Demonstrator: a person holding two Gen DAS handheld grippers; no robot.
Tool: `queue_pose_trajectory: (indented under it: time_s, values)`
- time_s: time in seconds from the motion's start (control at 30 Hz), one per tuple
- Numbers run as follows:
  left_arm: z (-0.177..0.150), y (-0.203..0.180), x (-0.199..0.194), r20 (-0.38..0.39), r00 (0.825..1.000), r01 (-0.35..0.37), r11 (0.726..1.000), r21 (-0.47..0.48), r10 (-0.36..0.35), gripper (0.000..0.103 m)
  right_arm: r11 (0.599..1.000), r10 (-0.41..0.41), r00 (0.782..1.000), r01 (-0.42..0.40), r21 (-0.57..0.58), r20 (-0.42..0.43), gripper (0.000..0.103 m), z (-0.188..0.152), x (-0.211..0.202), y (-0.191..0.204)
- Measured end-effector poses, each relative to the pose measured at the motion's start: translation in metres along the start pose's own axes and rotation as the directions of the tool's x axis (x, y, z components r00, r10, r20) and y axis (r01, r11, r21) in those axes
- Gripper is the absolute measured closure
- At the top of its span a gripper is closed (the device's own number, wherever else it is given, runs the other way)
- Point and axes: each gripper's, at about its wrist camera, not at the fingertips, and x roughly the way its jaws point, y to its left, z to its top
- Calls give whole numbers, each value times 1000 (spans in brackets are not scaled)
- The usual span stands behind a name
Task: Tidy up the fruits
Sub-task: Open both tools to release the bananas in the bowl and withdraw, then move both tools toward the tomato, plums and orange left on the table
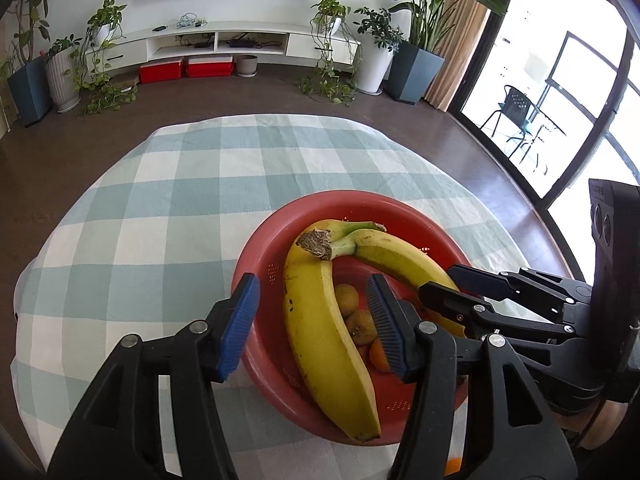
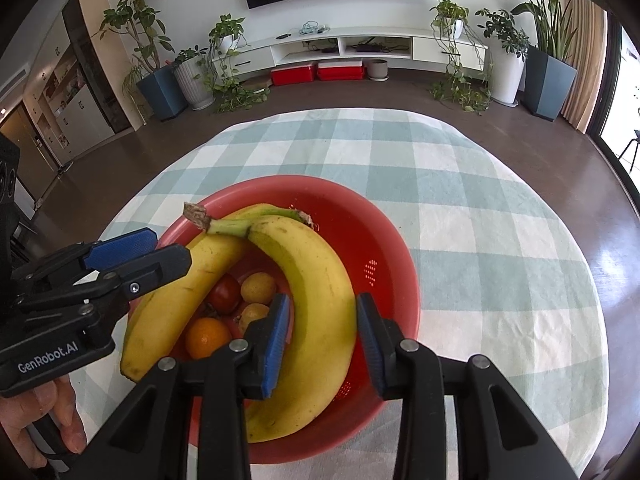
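Left wrist view: left gripper (image 1: 314, 320) hangs over the red bowl (image 1: 400, 208), fingers spread wide apart, gripping nothing. One blue pad (image 1: 240, 320) sits outside the bowl's near-left rim, the other blue pad (image 1: 386, 320) is over the bowl interior. Between them runs the near banana (image 1: 324, 340), not pinched as far as I can tell. Second banana (image 1: 404, 260) curves off to the right of the fingers, joined to the first at the stem (image 1: 320, 242). Small brownish-yellow fruits (image 1: 360, 326) and an orange one (image 1: 378, 356) lie at the bowl bottom, just beside the right pad. Right gripper (image 1: 448, 284) comes in from the right over the second banana. Bowl sits on a checked tablecloth (image 1: 160, 200).

Right wrist view: right gripper (image 2: 322, 340) is spread open w/ the right-hand banana (image 2: 320, 300) between its fingers; left pad (image 2: 276, 340) looks to touch its side, right pad (image 2: 370, 340) shows a gap. Not clamped. Other banana (image 2: 180, 300) lies to the left, under the left gripper (image 2: 152, 252), whose fingers look apart. Tomato (image 2: 224, 294), orange fruit (image 2: 206, 338), yellowish fruits (image 2: 258, 288) sit ahead-left, in the red bowl (image 2: 380, 248).
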Motion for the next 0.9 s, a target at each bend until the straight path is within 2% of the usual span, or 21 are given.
queue_pose_trajectory:
  time_s: [0.07, 0.1, 0.13, 0.17, 0.2, 0.23, 0.27, 0.3, 0.47, 0.6, 0.77, 0.9]
  values:
    - [-2, -3, -10, 12, 1000, -5, 1000, 7, 5, 48, 1000, 7, 1000, -7, -8, 20, 63, 0, -10, 1]
    - [-3, -4, -16, 18, 1000, -7, 1000, 9, 7, 42, 1000, 10, 999, -10, -11, 31, 62, -1, -17, 1]
    - [-6, -4, -23, 26, 1000, -10, 1000, 10, 10, 38, 1000, 17, 999, -17, -12, 45, 57, -2, -24, 1]
    - [-8, -5, -32, 37, 999, -17, 1000, 13, 16, 30, 1000, 29, 998, -28, -8, 63, 47, -3, -33, 0]
    - [-12, -6, -41, 50, 998, -25, 1000, 17, 24, 21, 999, 46, 995, -46, -2, 89, 40, -7, -44, -3]
    - [-16, -7, -52, 63, 998, -32, 999, 18, 31, 17, 998, 60, 991, -62, 8, 118, 28, -10, -54, -5]
    - [-20, -8, -61, 75, 997, -34, 999, 22, 32, 8, 997, 72, 986, -76, 22, 148, 19, -14, -65, -8]
    - [-25, -9, -70, 87, 996, -38, 999, 27, 35, 2, 995, 83, 981, -91, 38, 177, 15, -20, -76, -12]
    - [-59, -14, -110, 119, 992, -45, 998, 44, 40, 0, 987, 108, 961, -133, 84, 254, 7, -56, -114, -22]
    - [-98, -23, -142, 184, 982, -66, 994, 88, 49, 0, 976, 132, 951, -174, 131, 278, 3, -97, -130, -27]
    - [-152, -36, -172, 206, 975, -111, 984, 137, 81, 0, 964, 147, 956, -196, 180, 256, 3, -148, -130, -28]
    - [-191, -40, -187, 206, 975, -109, 984, 141, 78, 0, 958, 153, 965, -198, 207, 214, 3, -182, -121, -25]
